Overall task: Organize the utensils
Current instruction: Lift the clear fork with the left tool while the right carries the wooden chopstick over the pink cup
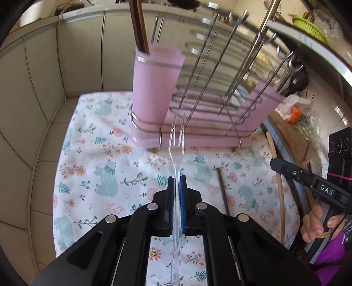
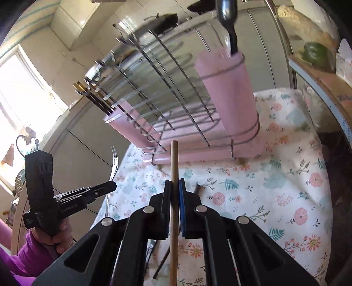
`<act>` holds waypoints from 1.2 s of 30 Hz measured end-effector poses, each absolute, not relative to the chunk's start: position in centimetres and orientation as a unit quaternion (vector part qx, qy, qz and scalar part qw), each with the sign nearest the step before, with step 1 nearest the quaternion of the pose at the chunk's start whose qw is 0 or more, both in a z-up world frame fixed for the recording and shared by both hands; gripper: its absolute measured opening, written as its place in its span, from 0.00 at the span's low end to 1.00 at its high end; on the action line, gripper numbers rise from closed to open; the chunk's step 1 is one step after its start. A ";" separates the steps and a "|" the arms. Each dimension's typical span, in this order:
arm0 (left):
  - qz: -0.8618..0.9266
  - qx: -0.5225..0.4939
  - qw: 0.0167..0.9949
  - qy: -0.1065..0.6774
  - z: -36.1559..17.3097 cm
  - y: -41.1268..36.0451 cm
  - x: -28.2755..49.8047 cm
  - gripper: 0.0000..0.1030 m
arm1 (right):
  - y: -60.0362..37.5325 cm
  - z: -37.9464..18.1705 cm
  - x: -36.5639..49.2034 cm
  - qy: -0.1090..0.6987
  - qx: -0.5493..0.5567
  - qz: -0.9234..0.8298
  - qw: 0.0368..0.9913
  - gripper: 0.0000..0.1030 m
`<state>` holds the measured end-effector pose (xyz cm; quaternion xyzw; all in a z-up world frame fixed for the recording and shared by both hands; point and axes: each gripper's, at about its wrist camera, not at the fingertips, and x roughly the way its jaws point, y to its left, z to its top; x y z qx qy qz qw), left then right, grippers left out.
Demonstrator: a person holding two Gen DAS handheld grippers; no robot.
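Clear plastic up front in the left wrist view: the left gripper [image 1: 176, 182] has its jaws clamped on a fork [image 1: 176, 140], tines forward and lifted off the surface [image 1: 99, 154], aimed at the rack [image 1: 198, 103]. The near cup [image 1: 154, 88] is pink and holds dark chopsticks [image 1: 138, 26] standing upright. The far cup [image 1: 267, 103] at the other end holds a black-handled utensil [image 1: 297, 81]. Off to the side the right gripper [image 1: 279, 165] carries a pale stick [image 1: 280, 191], and a dark stick [image 1: 223, 193] lies loose on the cloth.

Over to the right wrist view: the right gripper [image 2: 175, 182] has its jaws shut on a wooden chopstick [image 2: 174, 167], pointing up at the rack [image 2: 176, 99]. Here the cup [image 2: 228, 92] with the black handle [image 2: 228, 19] sits nearest, the cup [image 2: 129, 123] with the chopsticks [image 2: 94, 96] further left. The left gripper [image 2: 110, 186] hangs at the left with the fork [image 2: 113, 165] upright. The dark stick [image 2: 199, 188] waits on the cloth.

Both tools look mid-carry, a transport step. Next, I'd judge, each needs tipping over a cup mouth, then a release; the dark one is left to fetch
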<state>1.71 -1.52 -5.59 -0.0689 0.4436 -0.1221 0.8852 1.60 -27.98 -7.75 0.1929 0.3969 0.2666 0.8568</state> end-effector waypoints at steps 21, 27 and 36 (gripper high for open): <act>-0.113 -0.121 0.950 0.266 4.6 0.4 0.1 0.04 | -34.0 5.0 0.9 0.136 0.230 0.226 0.937 0.06; -0.112 -0.135 0.957 0.232 5.9 1.1 0.2 0.04 | -34.9 7.5 1.9 0.062 0.233 0.202 0.949 0.06; -0.105 -0.158 0.962 0.199 5.8 1.8 0.7 0.04 | -33.6 10.5 4.7 -0.050 0.172 0.122 0.976 0.06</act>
